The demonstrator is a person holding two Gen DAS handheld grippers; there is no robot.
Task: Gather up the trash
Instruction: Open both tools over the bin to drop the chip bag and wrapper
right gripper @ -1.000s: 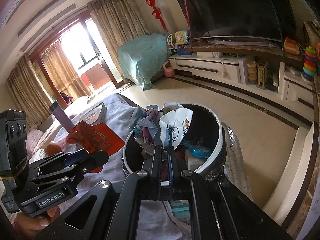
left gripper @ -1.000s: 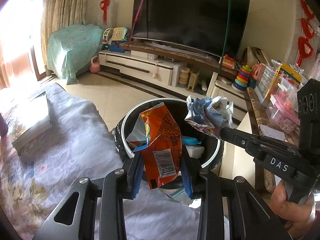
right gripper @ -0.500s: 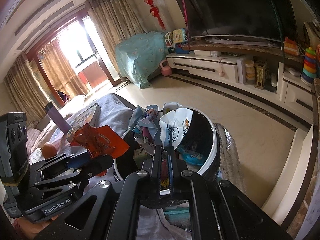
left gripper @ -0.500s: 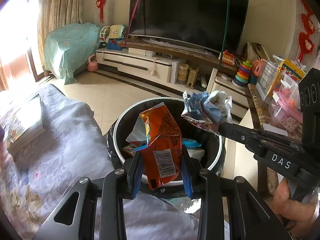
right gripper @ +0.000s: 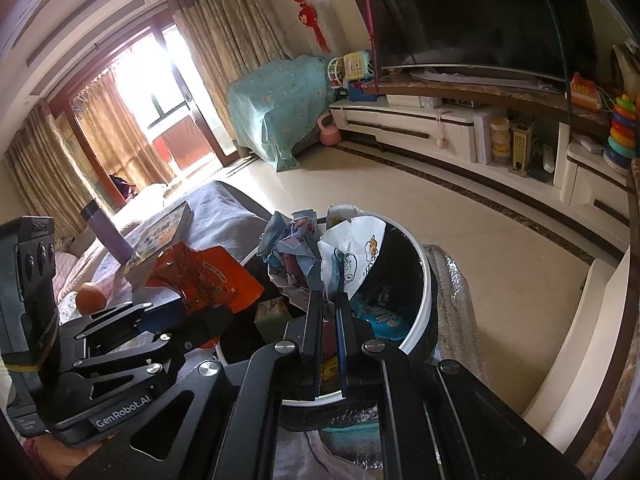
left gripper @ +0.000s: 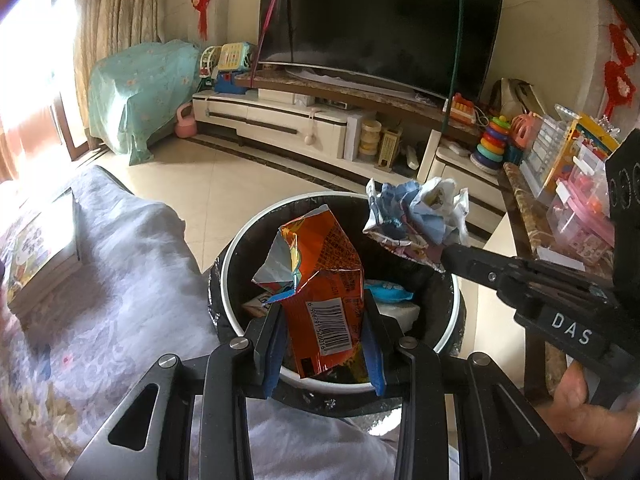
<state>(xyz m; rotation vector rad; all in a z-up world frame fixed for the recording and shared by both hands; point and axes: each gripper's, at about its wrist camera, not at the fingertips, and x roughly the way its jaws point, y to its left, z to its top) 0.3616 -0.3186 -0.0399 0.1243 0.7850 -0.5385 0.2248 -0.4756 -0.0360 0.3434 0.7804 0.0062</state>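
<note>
An orange snack bag (left gripper: 324,288) with a barcode is clamped in my left gripper (left gripper: 324,332), which hangs over the near side of the round trash bin (left gripper: 236,240). The same bag (right gripper: 208,280) shows at the left of the right wrist view. My right gripper (right gripper: 329,300) is shut on a crumpled blue-and-white wrapper bundle (right gripper: 340,252) above the bin (right gripper: 420,264). That bundle (left gripper: 416,216) hovers over the bin's far right rim in the left wrist view. Several wrappers lie inside the bin.
A table with a grey floral cloth (left gripper: 112,280) lies left of the bin, with a book (left gripper: 36,248), a purple bottle (right gripper: 106,232) and an orange (right gripper: 90,298) on it. A toy-laden shelf (left gripper: 560,184) stands right. The TV cabinet (left gripper: 304,128) is behind.
My left gripper and the orange bag have shifted toward and over the bin, which now sits more fully behind the bag. The right gripper and its bundle have stayed put.
</note>
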